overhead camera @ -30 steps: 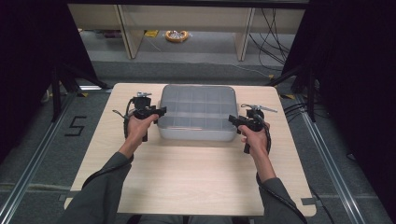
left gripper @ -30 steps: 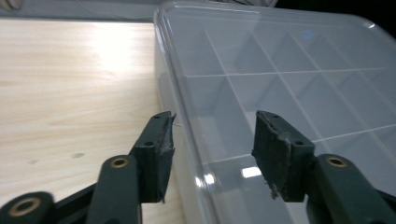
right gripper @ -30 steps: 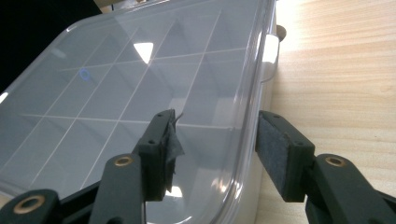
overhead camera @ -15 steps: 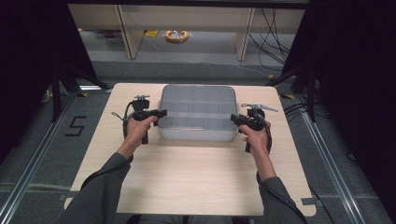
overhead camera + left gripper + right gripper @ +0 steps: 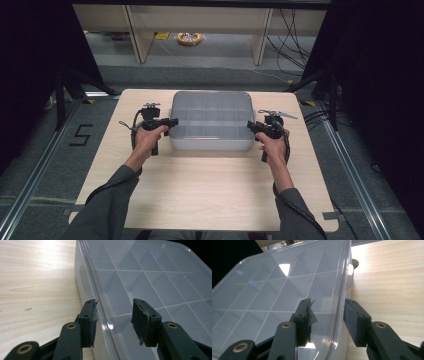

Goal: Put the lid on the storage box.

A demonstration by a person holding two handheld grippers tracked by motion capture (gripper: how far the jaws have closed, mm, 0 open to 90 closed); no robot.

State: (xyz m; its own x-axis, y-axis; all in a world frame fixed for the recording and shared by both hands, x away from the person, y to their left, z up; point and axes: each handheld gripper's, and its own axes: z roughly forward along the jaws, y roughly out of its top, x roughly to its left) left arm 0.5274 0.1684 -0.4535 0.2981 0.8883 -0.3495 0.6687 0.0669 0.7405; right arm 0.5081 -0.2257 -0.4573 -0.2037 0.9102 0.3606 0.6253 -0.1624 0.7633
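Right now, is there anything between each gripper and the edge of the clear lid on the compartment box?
Nothing visible stands in the way. The left gripper is open with its fingers on either side of the clear lid edge of the compartment box. The right gripper is open astride the opposite edge likewise.

Pale wooden table [image 5: 210, 195], yellow cable coil [image 5: 189, 38] on far floor, floor marking "5" [image 5: 81, 135]
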